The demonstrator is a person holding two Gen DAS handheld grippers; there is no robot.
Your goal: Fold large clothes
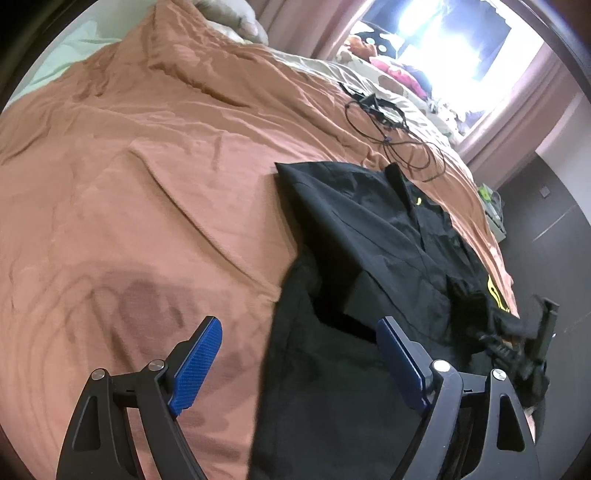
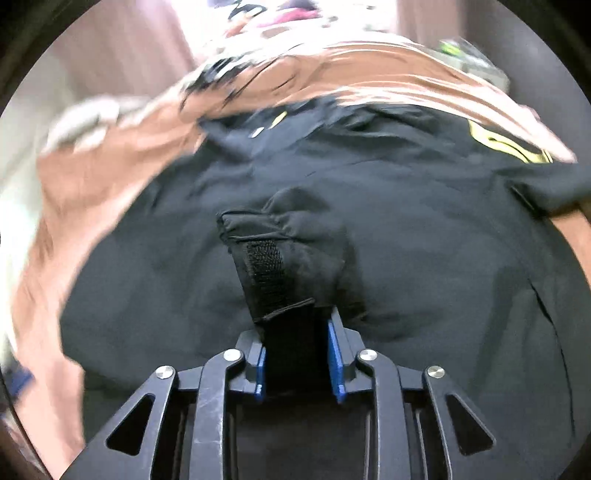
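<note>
Loads of open rumpled orange-brown bedspread [image 1: 140, 177] left of the black jacket [image 1: 369, 236], only a tangled thin black cable [image 1: 388, 125] cluttering the far side.

A black jacket [image 1: 369, 236] and cables [image 1: 391, 125] lie on the orange-covered bed [image 1: 147, 184].

**Inspector:** Premises classed as a home bedroom. The main surface is a bed [image 1: 147, 166] under a rumpled rust-brown cover [image 1: 110, 221], with a pale pillow [image 1: 229, 18] at its far edge.

**Clerk:** Supporting evidence?

**Inspector:** Pinkish curtains [image 1: 517, 122] frame a bright window [image 1: 454, 40] beyond the bed's far right corner. Soft toys and bright cloth [image 1: 388, 62] are piled below the window. A loose black cable [image 1: 399, 136] lies on the cover near the bed's right edge. Dark flooring [image 1: 554, 258] runs alongside.

**Clerk:** Domestic, then.

**Inspector:** Recorded so.
</note>
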